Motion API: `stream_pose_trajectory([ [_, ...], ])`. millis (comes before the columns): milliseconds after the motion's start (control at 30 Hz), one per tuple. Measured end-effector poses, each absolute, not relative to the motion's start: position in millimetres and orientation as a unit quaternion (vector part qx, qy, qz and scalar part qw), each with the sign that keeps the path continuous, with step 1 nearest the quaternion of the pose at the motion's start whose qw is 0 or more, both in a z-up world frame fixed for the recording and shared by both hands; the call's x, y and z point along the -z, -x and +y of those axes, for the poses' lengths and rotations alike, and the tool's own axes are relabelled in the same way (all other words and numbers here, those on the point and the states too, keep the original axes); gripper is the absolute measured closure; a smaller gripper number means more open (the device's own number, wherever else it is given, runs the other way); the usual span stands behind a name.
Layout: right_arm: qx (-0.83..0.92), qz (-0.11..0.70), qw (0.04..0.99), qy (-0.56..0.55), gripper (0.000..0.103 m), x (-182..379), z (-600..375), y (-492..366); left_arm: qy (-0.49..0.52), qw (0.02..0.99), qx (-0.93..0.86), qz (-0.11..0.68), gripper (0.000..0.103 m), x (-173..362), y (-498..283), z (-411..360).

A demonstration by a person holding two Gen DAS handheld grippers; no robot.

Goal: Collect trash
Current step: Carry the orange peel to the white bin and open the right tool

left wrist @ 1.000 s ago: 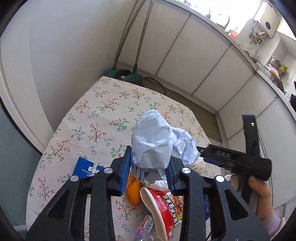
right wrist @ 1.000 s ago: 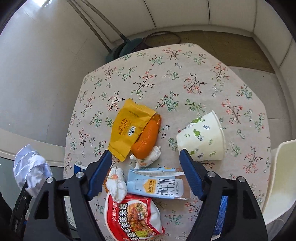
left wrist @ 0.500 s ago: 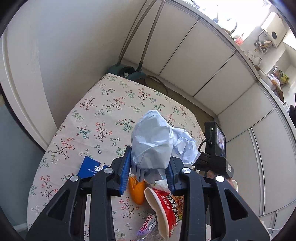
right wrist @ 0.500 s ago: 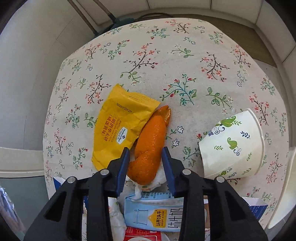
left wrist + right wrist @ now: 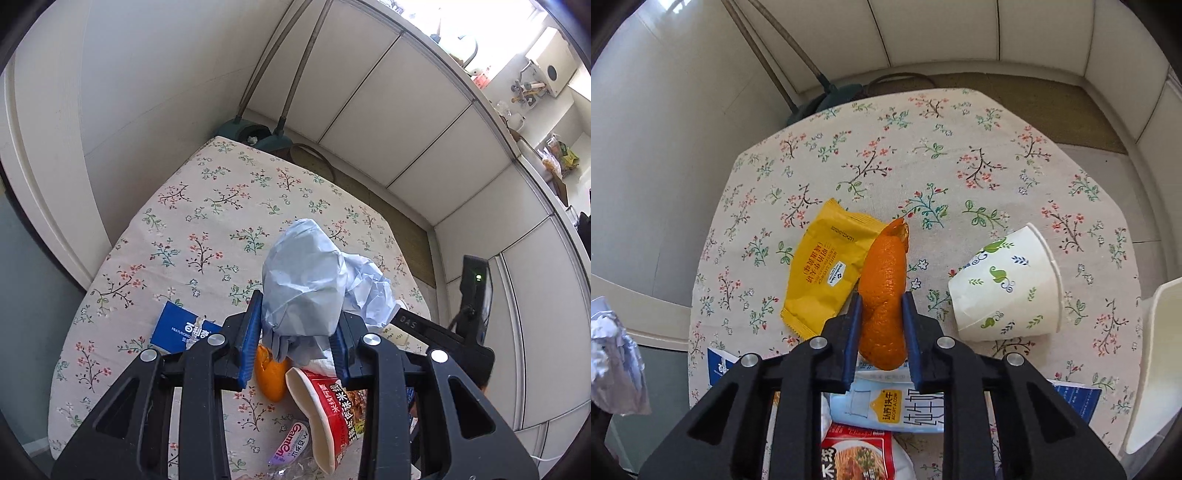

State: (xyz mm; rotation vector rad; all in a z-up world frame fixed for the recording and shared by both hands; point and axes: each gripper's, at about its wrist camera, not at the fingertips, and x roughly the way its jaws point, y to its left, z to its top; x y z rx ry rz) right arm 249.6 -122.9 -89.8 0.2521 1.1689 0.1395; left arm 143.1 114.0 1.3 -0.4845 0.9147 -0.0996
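The orange peel [image 5: 884,295] is being squeezed by the closing right gripper [image 5: 882,314] beside the yellow wrapper [image 5: 827,273]; crumpled blue paper [image 5: 306,284] is clamped in the left gripper [image 5: 295,328].

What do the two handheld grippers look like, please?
Both the left gripper and the right gripper have black plastic frames with triangular cut-outs, silver round bolts and blue pads. The right one bears pale "DAS" lettering and a green light.
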Motion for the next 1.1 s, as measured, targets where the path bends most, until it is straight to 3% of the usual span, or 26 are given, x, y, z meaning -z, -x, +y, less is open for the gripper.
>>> stream_pose_trajectory([
  [567, 0.004, 0.391, 0.910, -0.138, 0.081, -13, -242, -106, 0.199, 0.884, 0.113, 0.407, 0.071, -8, -129, 38],
  [800, 0.119, 0.345, 0.918, -0.154, 0.081, -9, -338, -56, 0.151, 0.890, 0.155, 0.401, 0.071, -4, -120, -19],
  [1100, 0.197, 0.347, 0.882, -0.252, 0.078, 24, -439, -43, 0.072, 0.894, 0.195, 0.396, 0.071, 7, -98, -94],
])
